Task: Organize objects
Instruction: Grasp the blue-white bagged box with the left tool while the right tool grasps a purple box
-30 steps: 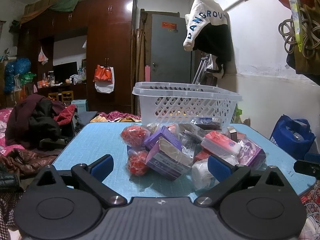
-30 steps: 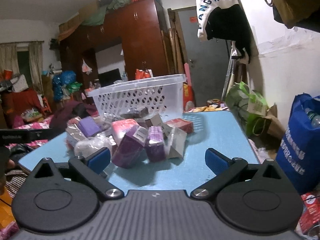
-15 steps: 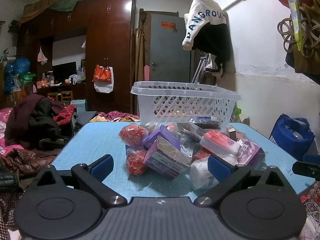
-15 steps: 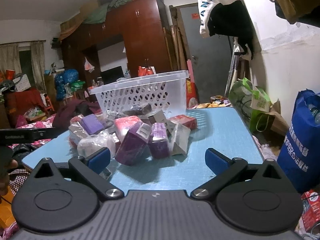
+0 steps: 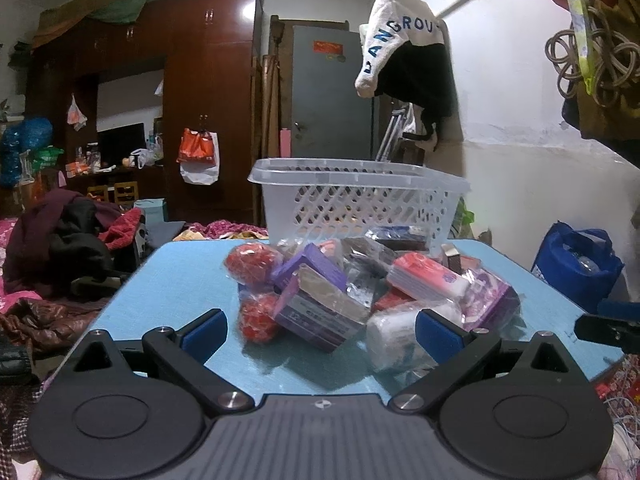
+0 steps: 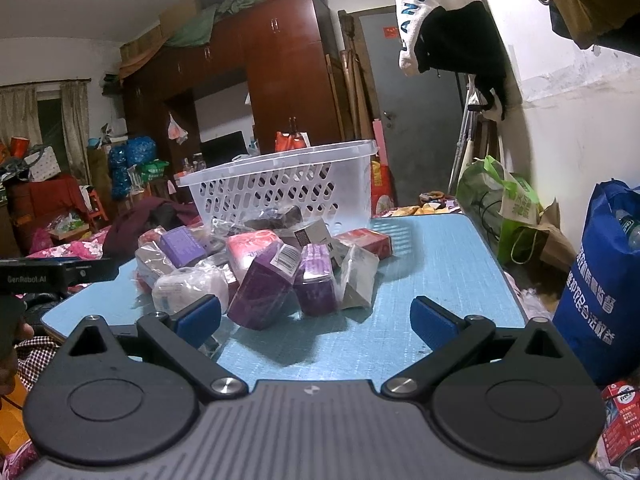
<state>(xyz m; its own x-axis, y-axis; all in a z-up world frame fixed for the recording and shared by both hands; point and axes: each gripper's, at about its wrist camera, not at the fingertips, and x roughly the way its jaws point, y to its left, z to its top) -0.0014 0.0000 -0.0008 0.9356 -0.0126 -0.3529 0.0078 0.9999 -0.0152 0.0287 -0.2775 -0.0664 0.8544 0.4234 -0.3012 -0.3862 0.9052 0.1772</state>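
A pile of wrapped packets lies on the blue table (image 5: 180, 276): a purple box (image 5: 320, 308), red mesh balls (image 5: 250, 262), a pink pack (image 5: 424, 280), a white roll (image 5: 394, 332). A white plastic basket (image 5: 360, 204) stands behind the pile. My left gripper (image 5: 320, 334) is open and empty, low at the table's near edge, facing the pile. In the right wrist view the pile shows a purple box (image 6: 264, 288) and the basket (image 6: 288, 192) behind it. My right gripper (image 6: 316, 320) is open and empty at the table's (image 6: 440, 264) near edge.
A blue bag (image 6: 604, 288) stands on the floor right of the table. Green and paper bags (image 6: 508, 208) lie by the wall. Clothes (image 5: 68, 236) are heaped left of the table. A wardrobe (image 5: 200, 112) and a grey door (image 5: 332, 96) stand behind.
Both grippers have shifted only slightly; the view of the pile and basket moved a little. Both stay open and empty.
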